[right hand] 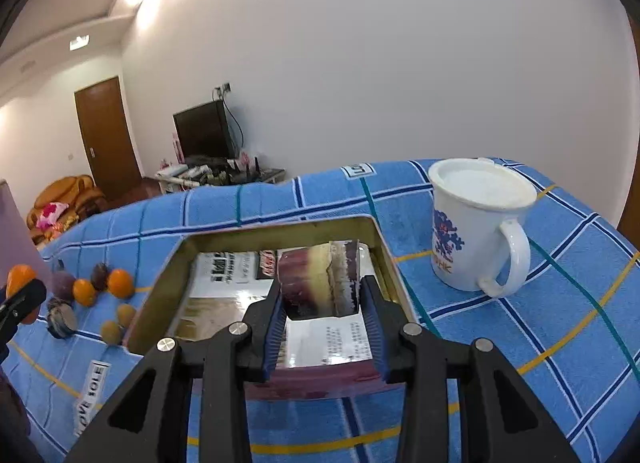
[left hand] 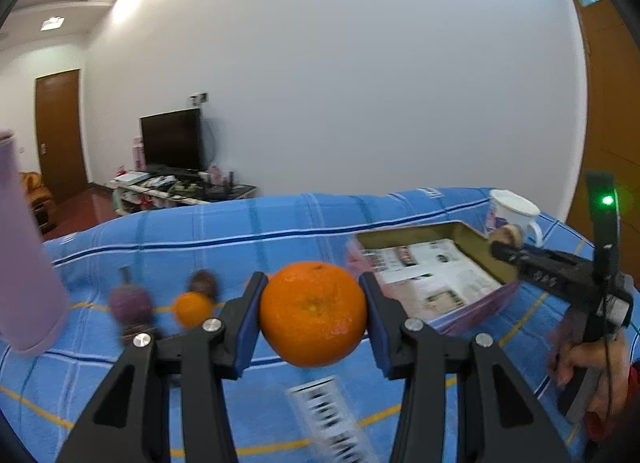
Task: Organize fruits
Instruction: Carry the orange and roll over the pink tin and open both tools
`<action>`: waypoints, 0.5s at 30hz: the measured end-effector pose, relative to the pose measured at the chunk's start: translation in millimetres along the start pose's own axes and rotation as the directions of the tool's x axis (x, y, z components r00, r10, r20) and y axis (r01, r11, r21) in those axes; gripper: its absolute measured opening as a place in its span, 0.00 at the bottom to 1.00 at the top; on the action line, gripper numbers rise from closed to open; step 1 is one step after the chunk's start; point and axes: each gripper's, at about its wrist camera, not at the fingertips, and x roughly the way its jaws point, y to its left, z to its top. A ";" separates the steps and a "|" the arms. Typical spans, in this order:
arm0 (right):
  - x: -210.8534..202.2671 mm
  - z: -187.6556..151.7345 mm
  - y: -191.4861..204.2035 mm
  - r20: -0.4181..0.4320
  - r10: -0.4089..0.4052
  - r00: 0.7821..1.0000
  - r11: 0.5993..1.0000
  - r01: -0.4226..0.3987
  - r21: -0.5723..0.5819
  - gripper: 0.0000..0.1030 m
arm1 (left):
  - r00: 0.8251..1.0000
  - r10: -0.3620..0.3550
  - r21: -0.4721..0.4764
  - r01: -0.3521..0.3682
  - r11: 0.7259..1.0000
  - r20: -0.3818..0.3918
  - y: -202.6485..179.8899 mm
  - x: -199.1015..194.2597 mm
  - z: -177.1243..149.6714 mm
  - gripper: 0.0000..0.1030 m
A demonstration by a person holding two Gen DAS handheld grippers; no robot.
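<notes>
My left gripper is shut on a large orange and holds it above the blue checked cloth. To its left on the cloth lie a small orange and two dark purple fruits, all blurred. My right gripper is shut on a cut piece of fruit with purple skin and pale flesh. It hangs over the gold tin tray, which is lined with printed paper. In the left wrist view the right gripper reaches over the tray from the right.
A white mug stands on the cloth right of the tray. Several small fruits lie left of the tray. A purple bottle rises at the far left. A hand grips the right tool.
</notes>
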 end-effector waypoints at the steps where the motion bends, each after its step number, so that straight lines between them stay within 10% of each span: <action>1: -0.5 -0.7 0.1 -0.005 0.002 1.000 1.000 -0.002 0.002 0.37 | 1.000 -0.016 0.006 0.016 1.000 -0.009 -10.0 6.2 3.1 0.47; 15: 21.6 0.7 -11.0 -0.124 0.037 0.992 0.998 -0.031 0.052 0.37 | 0.980 -0.009 0.047 0.019 0.999 -0.199 -100.3 91.7 7.0 0.47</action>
